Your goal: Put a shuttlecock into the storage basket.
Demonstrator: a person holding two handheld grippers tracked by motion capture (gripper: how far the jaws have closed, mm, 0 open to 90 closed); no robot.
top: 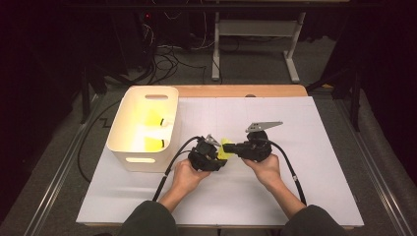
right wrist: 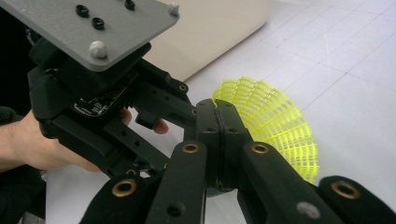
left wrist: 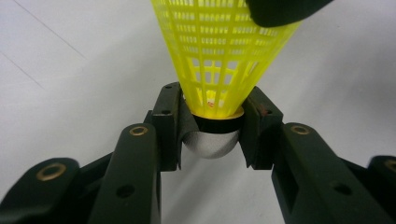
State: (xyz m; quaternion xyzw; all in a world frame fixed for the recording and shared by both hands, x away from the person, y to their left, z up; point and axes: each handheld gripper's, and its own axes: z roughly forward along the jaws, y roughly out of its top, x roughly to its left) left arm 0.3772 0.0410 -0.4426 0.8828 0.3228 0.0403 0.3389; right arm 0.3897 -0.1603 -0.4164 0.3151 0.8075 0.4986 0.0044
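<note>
A yellow plastic shuttlecock (top: 225,147) hangs between my two grippers just above the white mat. In the left gripper view its mesh skirt (left wrist: 224,56) rises away from me, and its rounded cork sits between the pads of my left gripper (left wrist: 211,126), which touch both sides of it. My right gripper (right wrist: 217,121) has its jaws pressed together on the skirt's rim (right wrist: 275,121). From above, the left gripper (top: 221,155) and the right gripper (top: 232,147) meet tip to tip at the middle of the table.
A white bin (top: 115,123) with handle slots stands at the back left of the white mat (top: 305,147) and holds two more yellow shuttlecocks (top: 153,118). The bin's wall (right wrist: 219,32) is close behind the left gripper. A desk frame and cables lie on the floor beyond the table.
</note>
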